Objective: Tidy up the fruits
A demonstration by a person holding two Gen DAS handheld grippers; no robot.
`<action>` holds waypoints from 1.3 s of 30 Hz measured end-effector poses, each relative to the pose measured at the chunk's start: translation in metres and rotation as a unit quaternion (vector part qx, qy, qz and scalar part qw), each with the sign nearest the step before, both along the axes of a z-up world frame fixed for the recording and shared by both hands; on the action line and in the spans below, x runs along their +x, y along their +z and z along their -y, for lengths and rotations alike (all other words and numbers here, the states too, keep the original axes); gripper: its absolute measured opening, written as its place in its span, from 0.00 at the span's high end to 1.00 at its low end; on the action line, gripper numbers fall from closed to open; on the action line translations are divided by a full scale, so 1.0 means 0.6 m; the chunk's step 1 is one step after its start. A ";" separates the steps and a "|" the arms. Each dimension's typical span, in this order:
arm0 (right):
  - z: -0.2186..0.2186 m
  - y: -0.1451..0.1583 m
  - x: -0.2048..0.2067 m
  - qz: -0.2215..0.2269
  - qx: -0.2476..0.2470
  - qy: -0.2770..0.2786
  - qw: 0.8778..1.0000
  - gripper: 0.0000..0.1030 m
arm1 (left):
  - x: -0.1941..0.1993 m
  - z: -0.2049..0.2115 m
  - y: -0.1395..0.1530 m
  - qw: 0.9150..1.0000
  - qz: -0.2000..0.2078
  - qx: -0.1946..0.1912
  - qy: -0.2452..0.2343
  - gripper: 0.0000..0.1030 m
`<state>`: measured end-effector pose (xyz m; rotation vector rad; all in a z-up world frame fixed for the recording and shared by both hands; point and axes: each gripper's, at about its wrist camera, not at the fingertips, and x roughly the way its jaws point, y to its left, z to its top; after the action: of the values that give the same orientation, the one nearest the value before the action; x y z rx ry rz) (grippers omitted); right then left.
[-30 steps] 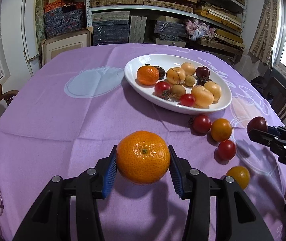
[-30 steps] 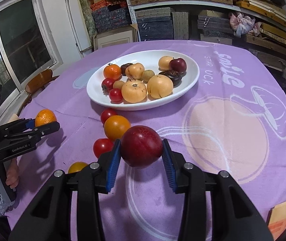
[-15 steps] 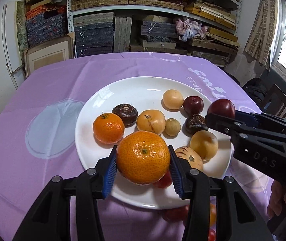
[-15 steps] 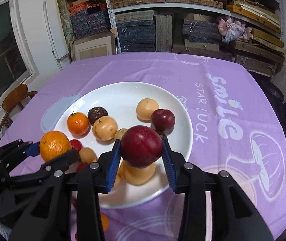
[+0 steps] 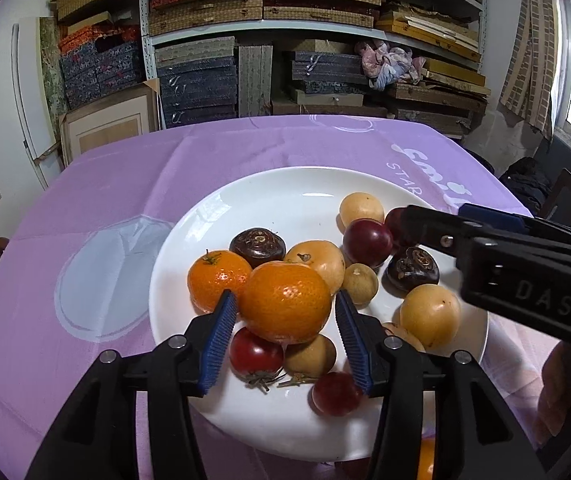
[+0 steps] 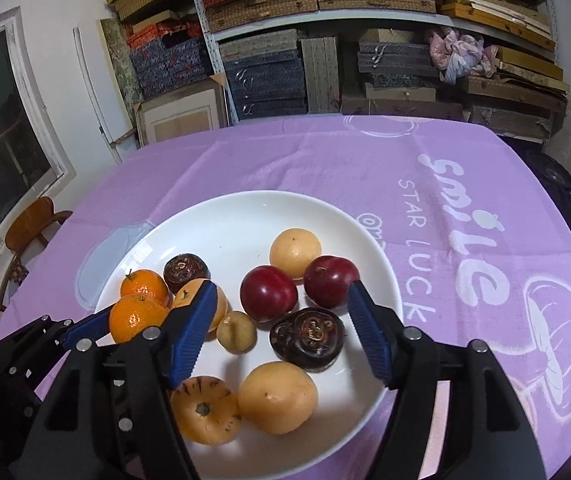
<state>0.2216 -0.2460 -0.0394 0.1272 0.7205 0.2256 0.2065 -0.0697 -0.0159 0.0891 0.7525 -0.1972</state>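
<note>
The left gripper (image 5: 285, 332) hangs over the near side of the white plate (image 5: 285, 188). The big orange (image 5: 285, 302) sits right between its 2 blue pads (image 5: 219, 340). The jaws have just been opening, and a thin gap shows on each side of the orange, so the pads look to be letting go. The orange rests on top of other fruit: a red tomato (image 5: 255, 350) and a tan fruit under it, and a smaller orange (image 5: 215, 278) touching it on the left. It is round, with no long side, so it may roll once it is free.

The right gripper (image 6: 281, 328) is over the same plate from the right side. Its jaws have also just been opening and now stand wide apart with nothing held. The dark red plum (image 6: 268, 293) lies on the plate just ahead of the pads, beside a second plum (image 6: 330, 280). A dark brown fruit (image 6: 307, 338) lies down between the fingers, not touched.

Both grippers are close together, so pulling back should go straight, away from the fruit.

The purple cloth (image 6: 465, 200) reads "smile" and "STAR LUCK". The right gripper's side shows "DAS" in the left view.
</note>
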 end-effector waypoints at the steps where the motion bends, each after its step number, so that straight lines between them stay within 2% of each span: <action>1: 0.007 0.008 -0.016 0.007 0.002 -0.001 1.000 0.30 | -0.007 -0.003 0.005 1.000 0.005 0.000 0.003 0.44; 6: 0.034 0.027 -0.110 0.039 0.003 -0.004 0.999 0.21 | -0.059 -0.020 0.035 0.999 0.038 0.004 0.013 0.42; 8: 0.039 0.025 -0.151 0.050 -0.006 -0.009 0.999 0.15 | -0.082 -0.024 0.043 0.999 0.048 0.009 0.013 0.37; 9: 0.043 0.021 -0.170 0.054 -0.008 -0.012 0.998 0.15 | -0.096 -0.026 0.046 0.998 0.054 0.011 0.015 0.34; 12: 0.054 0.002 -0.220 0.055 0.005 -0.021 0.998 0.14 | -0.130 -0.028 0.048 0.998 0.064 0.020 0.015 0.33; 17: 0.072 -0.036 -0.271 0.044 0.015 -0.031 0.998 0.13 | -0.175 -0.030 0.041 0.998 0.058 0.029 0.011 0.32; 26: 0.106 -0.042 -0.310 0.053 0.043 -0.055 0.996 0.08 | -0.257 -0.046 0.012 0.999 0.045 0.008 0.012 0.27; 34: 0.119 -0.044 -0.301 0.042 0.051 -0.065 0.996 0.08 | -0.304 -0.001 -0.013 0.996 0.013 -0.001 -0.083 0.27; 39: 0.123 -0.046 -0.301 0.038 0.058 -0.069 0.995 0.07 | -0.304 0.026 -0.039 0.994 -0.011 0.014 -0.107 0.27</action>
<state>0.0409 -0.3198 -0.0669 0.2767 0.6209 0.1392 0.0239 -0.0850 -0.0393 0.1950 0.7667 -0.3928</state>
